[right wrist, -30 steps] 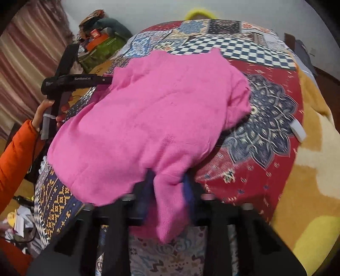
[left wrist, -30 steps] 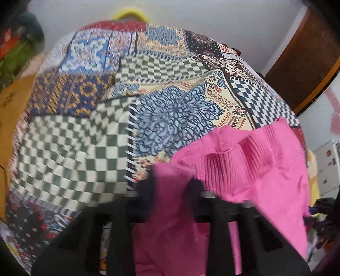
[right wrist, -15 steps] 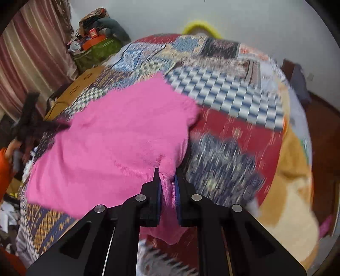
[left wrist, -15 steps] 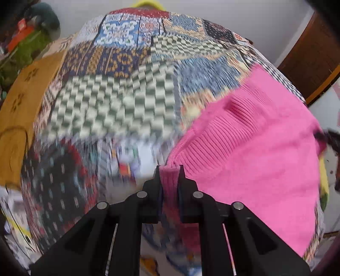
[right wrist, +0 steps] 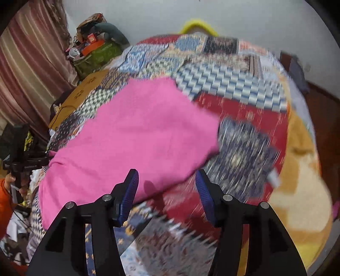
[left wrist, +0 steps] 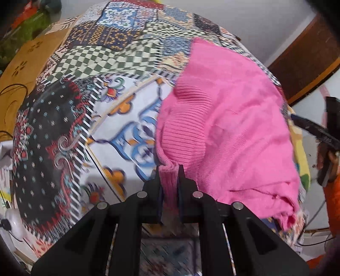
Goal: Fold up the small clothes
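a patchwork bedspread (left wrist: 110,70) of checks, florals and tile prints covers the bed before me. beside it stands a tan cardboard box (right wrist: 85,93), with a green bag (right wrist: 99,55) heaped with clutter behind. striped maroon curtains (right wrist: 27,70) hang at the left; a brown wooden door (left wrist: 308,65) meets the white wall (right wrist: 233,19).
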### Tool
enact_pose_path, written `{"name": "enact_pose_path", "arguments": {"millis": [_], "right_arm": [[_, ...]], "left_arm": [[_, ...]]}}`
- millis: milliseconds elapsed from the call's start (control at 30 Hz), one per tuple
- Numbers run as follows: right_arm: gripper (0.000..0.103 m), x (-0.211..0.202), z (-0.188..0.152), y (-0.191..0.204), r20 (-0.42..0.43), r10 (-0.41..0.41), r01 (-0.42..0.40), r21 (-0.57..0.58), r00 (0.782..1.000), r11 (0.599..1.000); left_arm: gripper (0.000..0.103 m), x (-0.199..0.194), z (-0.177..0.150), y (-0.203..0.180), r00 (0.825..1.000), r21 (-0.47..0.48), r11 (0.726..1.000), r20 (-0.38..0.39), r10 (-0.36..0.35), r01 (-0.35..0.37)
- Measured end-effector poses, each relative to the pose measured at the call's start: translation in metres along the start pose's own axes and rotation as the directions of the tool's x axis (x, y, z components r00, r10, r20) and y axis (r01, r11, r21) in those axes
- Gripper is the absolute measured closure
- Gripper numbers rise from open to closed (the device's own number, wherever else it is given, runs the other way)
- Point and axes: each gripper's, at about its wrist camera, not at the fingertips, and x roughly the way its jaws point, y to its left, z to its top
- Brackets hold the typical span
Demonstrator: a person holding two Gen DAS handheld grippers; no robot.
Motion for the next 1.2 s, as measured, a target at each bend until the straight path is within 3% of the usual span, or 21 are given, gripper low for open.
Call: {"name": "enact_pose_path", "arguments": {"millis": [167,267,367,433,533,667,767,867,967,1000,1067,1200], "right_arm": [[0.051,0.014,-0.009,0.006,-0.015,0.067,-0.066,0.061,0.998,0.996],[0.052,0.028,-0.005,0.009,-0.026,0.082,-0.08,0.071,0.996,0.994],[0.079,0.037,-0.003,0.015,-0.027,0.102,-0.102,0.031,0.994,0.994],[0.087,0.037,-0.001,0.018,-0.022,0.097,-0.097,-0.004,0.995,0.995],[0.091,0.035,0.007,0.013,-0.009,0.081,-0.081,-0.031,0.997,0.996],[0.093,0.03,0.022,-0.001,0.019,0.009,-0.008,-0.055,1.0,0.998],[0.093,0.02,0.036,-0.019,0.069,-0.065,0.067,-0.025,0.996,0.997],[0.087,0.011,0.039,-0.025,0.054,-0.079,0.079,0.002,0.995,0.997],[0.072,0.0,0.03,-0.02,0.047,-0.081,0.081,0.0,0.996,0.997],[0.064,-0.005,0.027,-0.017,0.048,-0.081,0.082,-0.009,0.996,0.997],[0.057,-0.013,0.015,-0.009,0.047,-0.073,0.074,-0.025,0.996,0.997],[0.056,-0.012,-0.009,0.01,-0.006,-0.028,0.027,-0.056,1.0,0.998]], "left_arm": [[0.093,-0.014,-0.017,-0.019,0.999,0.03,0.999,0.007,-0.037,0.037],[0.09,-0.021,-0.017,-0.024,0.999,0.06,0.998,0.039,0.027,-0.029],[0.076,-0.027,-0.005,-0.017,0.993,0.053,0.994,0.068,0.091,-0.095],[0.069,-0.031,0.007,-0.012,0.987,0.048,0.99,0.098,0.129,-0.135],[0.068,-0.029,0.03,-0.007,0.979,0.049,0.984,0.12,0.163,-0.17],[0.068,-0.016,0.058,-0.006,0.981,0.043,0.988,0.128,0.143,-0.15],[0.067,-0.001,0.068,-0.013,0.987,0.045,0.992,0.118,0.113,-0.119],[0.067,0.008,0.07,-0.024,0.991,0.057,0.994,0.102,0.09,-0.096],[0.066,0.014,0.066,-0.038,0.994,0.082,0.994,0.084,0.071,-0.078],[0.063,0.015,0.063,-0.044,0.995,0.09,0.993,0.079,0.064,-0.071],[0.058,0.013,0.056,-0.054,0.996,0.103,0.993,0.079,0.041,-0.049],[0.042,0.012,0.041,-0.071,0.996,0.148,0.987,0.076,0.048,-0.059]]}}
